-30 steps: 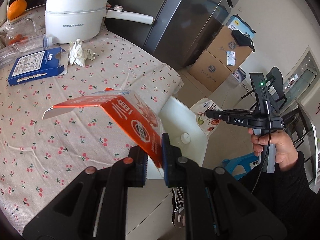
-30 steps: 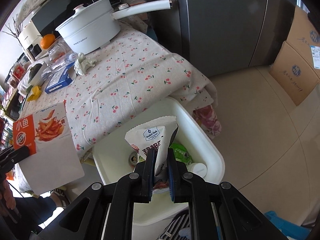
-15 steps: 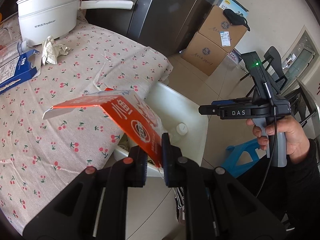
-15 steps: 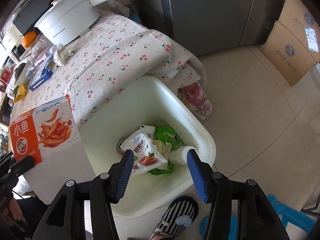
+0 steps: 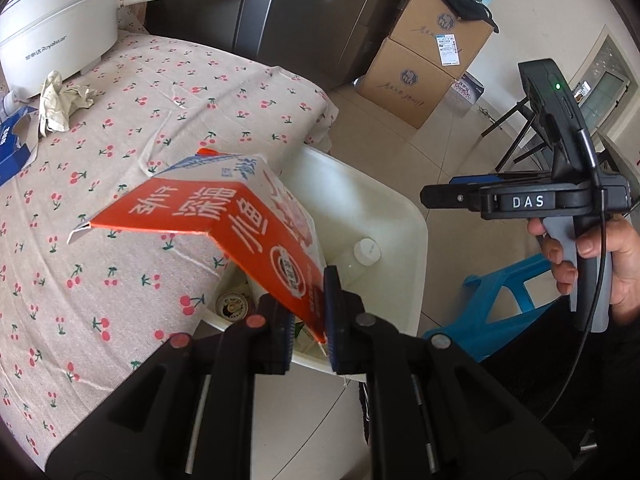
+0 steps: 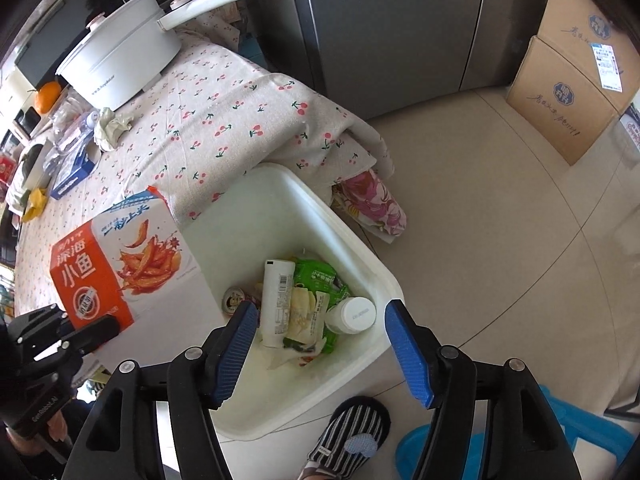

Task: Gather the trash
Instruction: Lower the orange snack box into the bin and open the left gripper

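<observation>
Orange snack box (image 5: 248, 236) pinched in left gripper (image 5: 306, 320) over white bin (image 6: 320, 216); right gripper (image 6: 320, 344) opening, empty

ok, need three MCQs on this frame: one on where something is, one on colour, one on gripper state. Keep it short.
1. Where is the crumpled tissue?
A. in the bin
B. on the cherry-print tablecloth by the white electric pot
C. on the floor

2. What colour are the right gripper's finger pads?
A. blue
B. red
C. green

3. What is the left gripper doing?
A. open and empty
B. shut on a bottle
C. shut on the orange snack box

Answers:
1 B: the tissue lies on the cloth just in front of the pot.
2 A: both ribbed pads show blue.
3 C: its pads pinch the box's edge beside the white trash bin, while the right gripper's jaws are opening with nothing between them.
</observation>
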Demonstrator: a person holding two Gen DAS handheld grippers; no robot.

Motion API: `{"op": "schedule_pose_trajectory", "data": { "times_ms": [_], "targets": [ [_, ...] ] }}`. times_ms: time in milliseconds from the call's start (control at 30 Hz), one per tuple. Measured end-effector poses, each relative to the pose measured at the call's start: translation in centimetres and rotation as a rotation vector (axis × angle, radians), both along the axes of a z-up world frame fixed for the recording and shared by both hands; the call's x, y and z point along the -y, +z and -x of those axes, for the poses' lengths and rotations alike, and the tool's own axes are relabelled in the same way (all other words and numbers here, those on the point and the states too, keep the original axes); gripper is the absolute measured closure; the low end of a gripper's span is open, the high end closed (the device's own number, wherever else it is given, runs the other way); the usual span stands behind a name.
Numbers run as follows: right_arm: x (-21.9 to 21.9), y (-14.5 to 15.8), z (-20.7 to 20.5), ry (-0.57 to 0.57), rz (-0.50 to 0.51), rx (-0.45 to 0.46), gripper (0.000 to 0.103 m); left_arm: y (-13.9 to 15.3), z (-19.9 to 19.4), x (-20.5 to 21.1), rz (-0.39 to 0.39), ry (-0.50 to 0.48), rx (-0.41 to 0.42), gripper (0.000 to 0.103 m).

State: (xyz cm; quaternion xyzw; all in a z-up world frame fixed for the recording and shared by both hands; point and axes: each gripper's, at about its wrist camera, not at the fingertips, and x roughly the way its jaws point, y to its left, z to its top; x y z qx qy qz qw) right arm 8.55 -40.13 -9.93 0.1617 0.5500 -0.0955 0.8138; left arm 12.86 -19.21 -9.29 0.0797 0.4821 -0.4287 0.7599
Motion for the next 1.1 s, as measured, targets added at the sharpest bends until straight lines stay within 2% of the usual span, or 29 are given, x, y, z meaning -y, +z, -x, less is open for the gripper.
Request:
{"op": "schedule_pose_trajectory", "data": {
  "times_ms": [133, 167, 200, 267, 433, 500, 600, 800, 1100],
  "targets": [
    [0.7, 0.4, 0.3, -0.027, 0.007, 0.015, 0.029, -0.3, -0.2, 0.3, 0.003, 0.002, 0.001, 0.082],
    [0.8, 0.5, 0.4, -0.029, 0.013, 0.016, 0.028, -0.3, -0.3, 0.2, 0.0, 0.006, -0.006, 0.071],
    [0.8, 0.5, 0.5, -0.029, 0.016, 0.016, 0.027, -0.3, -0.4, 0.0, -0.001, 0.012, -0.011, 0.053],
    [0.9, 0.6, 0.6, -0.031, 0.011, 0.017, 0.026, 0.0, -0.6, -0.5, -0.001, 0.039, -0.011, 0.034],
    [0.7, 1.2, 0.4, -0.032, 0.009, 0.04, 0.022, 1.1, -0.5, -2.5, -0.018, 0.081, 0.011, 0.019],
    [0.4, 1.5, 0.4, -0.024, 0.017, 0.048, 0.016, 1.6, -0.4, -3.4, -0.025, 0.104, 0.029, 0.012],
    [-0.3, 1.9, 0.1, 0.001, 0.039, 0.055, 0.015, 2.4, -0.5, -5.1, -0.02, 0.141, 0.048, 0.001],
    [-1.8, 3.1, 0.0, 0.043, 0.1, 0.093, 0.003, 3.3, -1.0, -8.3, -0.009, 0.223, 0.069, 0.001],
    [-2.7, 3.9, -0.7, 0.04, 0.118, 0.129, 0.0, 4.0, -1.4, -11.4, -0.005, 0.296, 0.086, 0.001]
  ]
}}
